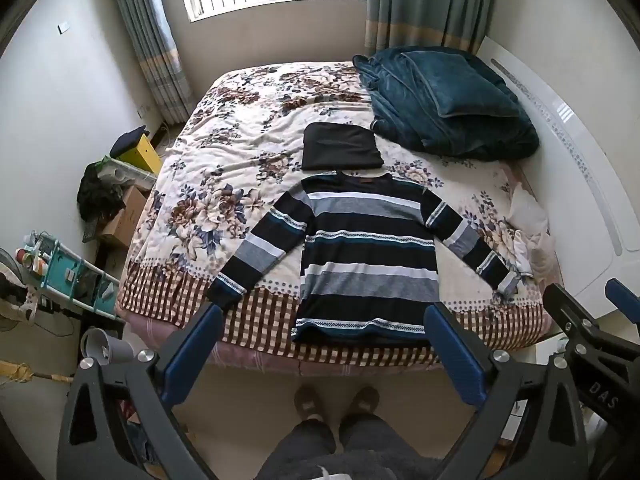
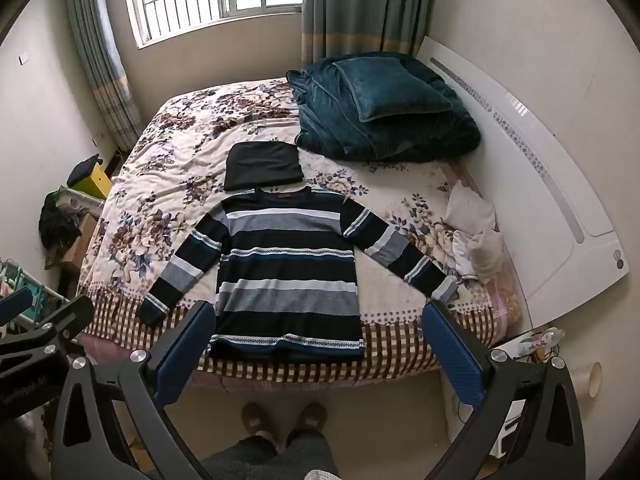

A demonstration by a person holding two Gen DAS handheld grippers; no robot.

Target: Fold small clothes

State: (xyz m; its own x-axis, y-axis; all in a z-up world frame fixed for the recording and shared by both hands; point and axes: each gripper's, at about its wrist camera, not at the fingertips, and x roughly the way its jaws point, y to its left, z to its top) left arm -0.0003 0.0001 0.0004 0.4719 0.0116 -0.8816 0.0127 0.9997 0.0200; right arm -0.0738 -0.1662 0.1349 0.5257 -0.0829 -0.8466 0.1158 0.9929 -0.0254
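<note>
A striped long-sleeved sweater [image 1: 366, 256] [image 2: 286, 276] in navy, grey, white and teal lies flat on the bed, sleeves spread, hem at the near edge. Just beyond its collar sits a folded black garment [image 1: 340, 146] [image 2: 262, 165]. My left gripper [image 1: 320, 328] hangs high above the bed's near edge, open, with nothing between its blue pads. My right gripper [image 2: 316, 328] is held likewise beside it, open and empty. Each gripper shows at the edge of the other's view. Neither touches the sweater.
The bed [image 1: 224, 152] has a floral cover. A teal blanket and pillow [image 1: 444, 100] are piled at its far right, white cloths [image 2: 476, 236] at its right edge. Boxes and a shelf rack [image 1: 72, 272] crowd the left floor. A person's feet [image 1: 336, 400] stand below.
</note>
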